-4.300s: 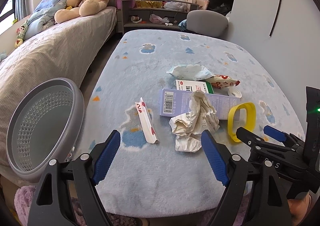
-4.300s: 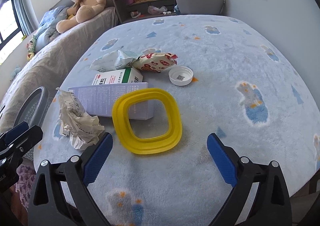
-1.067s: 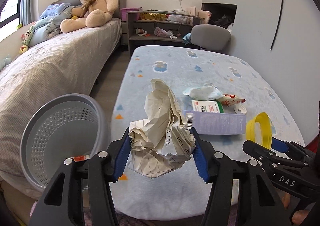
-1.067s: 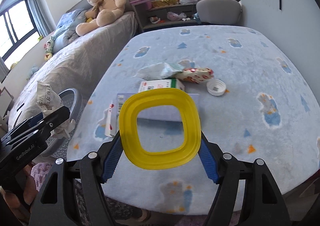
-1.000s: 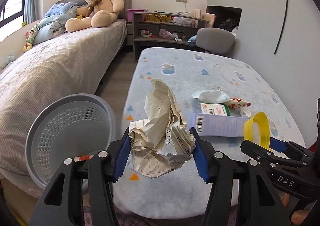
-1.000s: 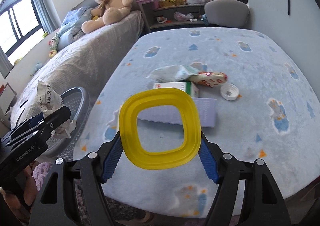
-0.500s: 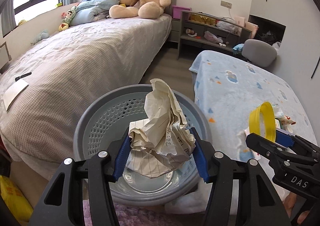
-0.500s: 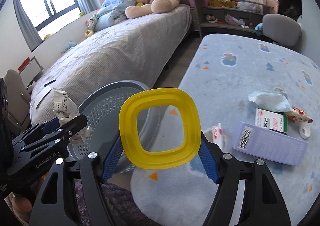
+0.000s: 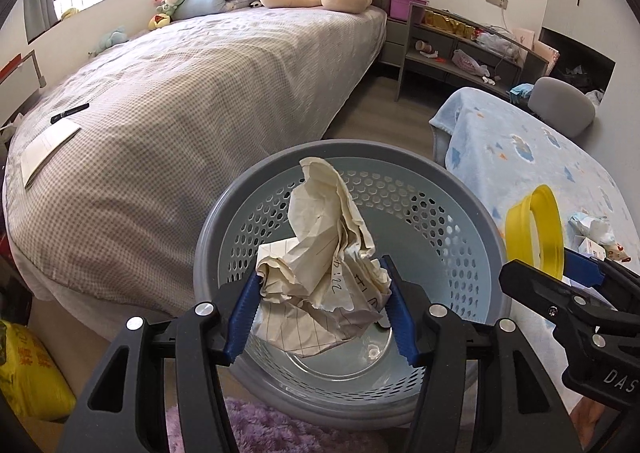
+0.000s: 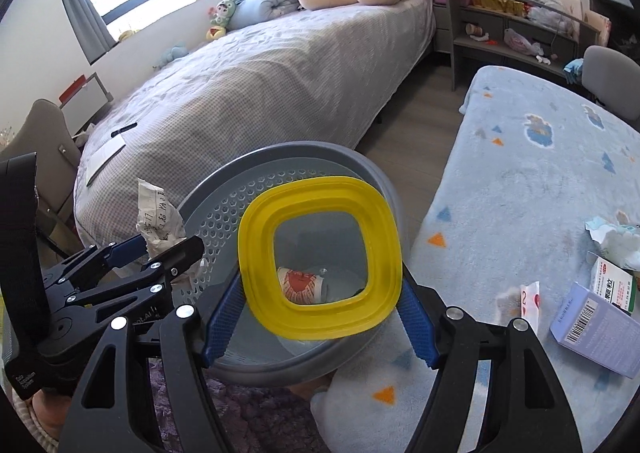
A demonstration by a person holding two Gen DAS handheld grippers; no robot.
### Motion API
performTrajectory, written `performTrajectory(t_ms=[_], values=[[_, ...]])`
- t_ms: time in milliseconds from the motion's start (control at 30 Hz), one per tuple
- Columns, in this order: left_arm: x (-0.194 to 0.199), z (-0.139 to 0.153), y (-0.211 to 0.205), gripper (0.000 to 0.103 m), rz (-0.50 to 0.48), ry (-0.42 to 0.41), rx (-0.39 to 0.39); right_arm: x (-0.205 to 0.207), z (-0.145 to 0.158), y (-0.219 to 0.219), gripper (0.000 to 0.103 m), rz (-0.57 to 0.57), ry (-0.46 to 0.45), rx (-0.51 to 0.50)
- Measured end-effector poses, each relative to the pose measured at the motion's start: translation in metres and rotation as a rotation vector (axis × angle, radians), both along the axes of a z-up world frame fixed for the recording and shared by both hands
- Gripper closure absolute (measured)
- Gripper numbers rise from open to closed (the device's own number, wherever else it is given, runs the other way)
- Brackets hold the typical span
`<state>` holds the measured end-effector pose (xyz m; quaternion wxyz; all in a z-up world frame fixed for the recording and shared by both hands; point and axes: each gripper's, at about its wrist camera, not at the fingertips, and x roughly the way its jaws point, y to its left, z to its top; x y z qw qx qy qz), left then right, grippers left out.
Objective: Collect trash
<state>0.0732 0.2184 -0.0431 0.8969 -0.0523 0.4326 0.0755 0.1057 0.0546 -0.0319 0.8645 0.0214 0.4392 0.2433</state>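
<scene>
**Hovering Two Loads Over the Basket**

Holding crumpled paper (image 9: 320, 269) in the left tongs (image 9: 320, 313), clamped tight from both sides, directly above the open mouth of the grey perforated basket (image 9: 460, 189). Gripping a yellow square ring (image 10: 320, 253) in the right tongs (image 10: 320, 309), likewise squeezed shut on its lower edge, poised over the same basket with the near rim at about 6 o'clock from the ring. Neither piece released yet; both hang just above the opening, not touching the basket wall.

Showing through the ring's hole: a red-and-white wrapper (image 10: 298, 285) already lying on the basket floor, so at least one item appears collected. Waiting on the blue blanket-covered tabletop (image 10: 532, 181), toward 3 o'clock in the right wrist view: a lavender barcoded box (image 10: 596, 329), a green-and-white carton (image 10: 616, 285), a crumpled white packet (image 10: 616, 237), and a small white-and-red sachet (image 10: 530, 299) near the edge.

Judging from this: roughly midway. Next, opening both tongs to drop paper and ring, then returning for the four leftovers. Possible snag: paper clinging to the blue pads (image 9: 242, 317), or the ring catching the rim and bouncing onto the purple rug (image 9: 272, 429).
</scene>
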Motion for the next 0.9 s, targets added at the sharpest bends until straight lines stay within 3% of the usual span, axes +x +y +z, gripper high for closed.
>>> performTrajectory(t_ms=[433,533,667,900], values=[[0.002,-0.006,0.009,0.046,-0.003,-0.007,-0.020,0.010,-0.008,0.013,0.033,0.021,0.009,-0.011],[0.001,-0.004,0.008,0.042,0.002,-0.011,-0.012,0.011,-0.006,0.012,0.032,0.014,0.001,-0.007],[-0.002,-0.002,0.009,0.033,0.007,-0.012,-0.001,0.011,-0.002,0.009,0.023,0.007,-0.012,0.003],[-0.006,0.003,0.010,0.028,0.019,-0.023,0.013,0.009,0.000,0.007,0.023,-0.002,-0.015,0.006]])
